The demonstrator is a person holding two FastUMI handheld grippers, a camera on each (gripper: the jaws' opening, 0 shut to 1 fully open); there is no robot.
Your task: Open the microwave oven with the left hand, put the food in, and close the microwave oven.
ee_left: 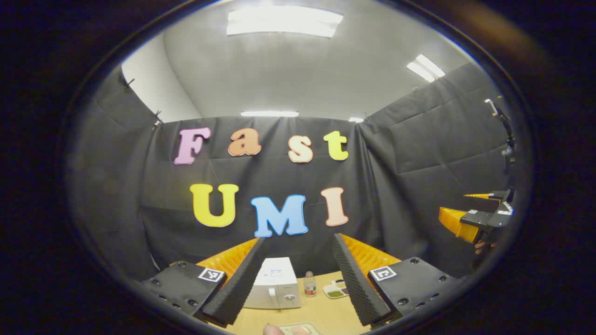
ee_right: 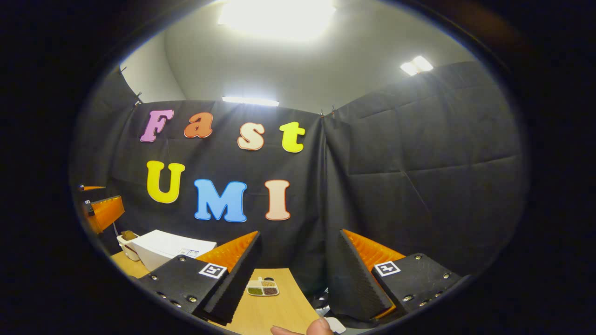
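While the left gripper (ee_left: 295,279) hangs released, the white microwave (ee_left: 275,284) sits ahead between its fingers, door shut, with a small bottle (ee_left: 309,284) and the food tray (ee_left: 336,289) just right. From the right gripper (ee_right: 293,274), also released, the tray (ee_right: 263,287) lies ahead and the microwave (ee_right: 163,249) far left. Judged risk: clipping the bottle when reaching for the handle
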